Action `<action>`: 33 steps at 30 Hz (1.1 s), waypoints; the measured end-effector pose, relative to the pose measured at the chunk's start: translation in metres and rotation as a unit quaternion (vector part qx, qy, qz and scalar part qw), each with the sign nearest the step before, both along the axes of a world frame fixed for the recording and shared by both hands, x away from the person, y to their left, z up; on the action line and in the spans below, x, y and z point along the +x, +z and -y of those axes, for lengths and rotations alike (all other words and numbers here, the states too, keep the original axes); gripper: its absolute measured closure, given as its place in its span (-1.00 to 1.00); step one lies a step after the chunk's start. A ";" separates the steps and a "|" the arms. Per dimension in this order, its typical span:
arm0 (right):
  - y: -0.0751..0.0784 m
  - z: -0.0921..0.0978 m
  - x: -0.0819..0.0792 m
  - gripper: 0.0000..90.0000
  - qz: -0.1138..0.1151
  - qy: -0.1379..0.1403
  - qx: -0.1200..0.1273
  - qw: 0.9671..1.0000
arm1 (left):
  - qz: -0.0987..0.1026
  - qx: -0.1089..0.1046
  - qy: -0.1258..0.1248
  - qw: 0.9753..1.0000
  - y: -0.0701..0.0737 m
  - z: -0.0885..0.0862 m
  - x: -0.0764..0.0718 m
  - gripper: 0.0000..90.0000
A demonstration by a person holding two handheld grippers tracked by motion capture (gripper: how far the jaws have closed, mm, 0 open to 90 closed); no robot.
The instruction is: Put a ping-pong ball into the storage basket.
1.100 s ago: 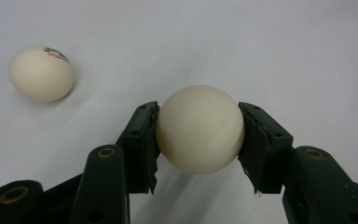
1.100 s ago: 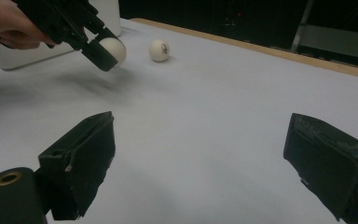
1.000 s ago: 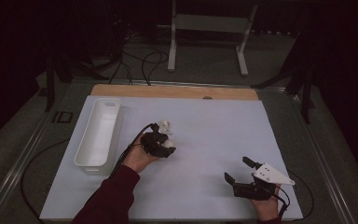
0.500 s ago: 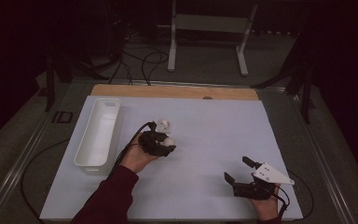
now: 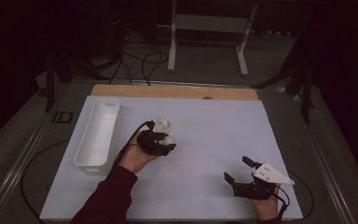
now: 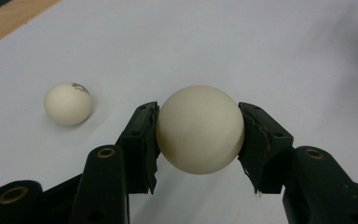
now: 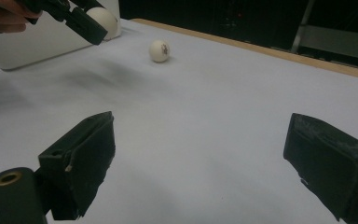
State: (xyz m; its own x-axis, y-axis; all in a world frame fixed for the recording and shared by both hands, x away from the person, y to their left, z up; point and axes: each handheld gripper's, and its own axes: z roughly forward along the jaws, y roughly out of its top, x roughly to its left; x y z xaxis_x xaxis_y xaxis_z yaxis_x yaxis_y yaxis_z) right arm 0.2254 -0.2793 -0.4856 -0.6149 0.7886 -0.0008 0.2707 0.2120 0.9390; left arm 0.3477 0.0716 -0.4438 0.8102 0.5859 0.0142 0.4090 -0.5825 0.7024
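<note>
ball (image 6: 199, 129) clamped in left hand-held gripper (image 6: 198, 140), right hand-held gripper (image 7: 200, 163) wide open, empty

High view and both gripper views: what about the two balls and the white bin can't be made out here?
- Held ball: its sides are covered by the left gripper jaws.
- Loose ball: its dark mark is too small to read; in the high view it is blurred.
- White bin: cut off by the edge in the right gripper view.

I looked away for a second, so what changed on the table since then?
Hardly anything. The left gripper stays shut on the ball, perhaps a touch nearer the person. The second ball, the white bin and the open right gripper kept their places.
</note>
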 end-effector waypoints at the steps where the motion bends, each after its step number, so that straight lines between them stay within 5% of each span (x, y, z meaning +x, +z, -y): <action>1: 0.000 0.000 0.000 -0.81 0.000 0.000 0.000 1.000 | 0.000 0.000 0.000 1.000 0.000 0.000 0.000 0.14; 33: 0.000 -0.001 0.000 -0.81 -0.001 0.001 0.000 1.000 | 0.035 -0.035 0.000 0.999 0.023 -0.010 -0.010 0.14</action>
State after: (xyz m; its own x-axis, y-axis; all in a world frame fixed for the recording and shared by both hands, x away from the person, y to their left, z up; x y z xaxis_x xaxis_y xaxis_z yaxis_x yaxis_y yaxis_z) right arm 0.2255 -0.2788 -0.4858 -0.6162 0.7876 -0.0001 0.2716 0.2126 0.9386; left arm 0.3381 0.0814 -0.4210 0.8085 0.5879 0.0289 0.3581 -0.5303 0.7685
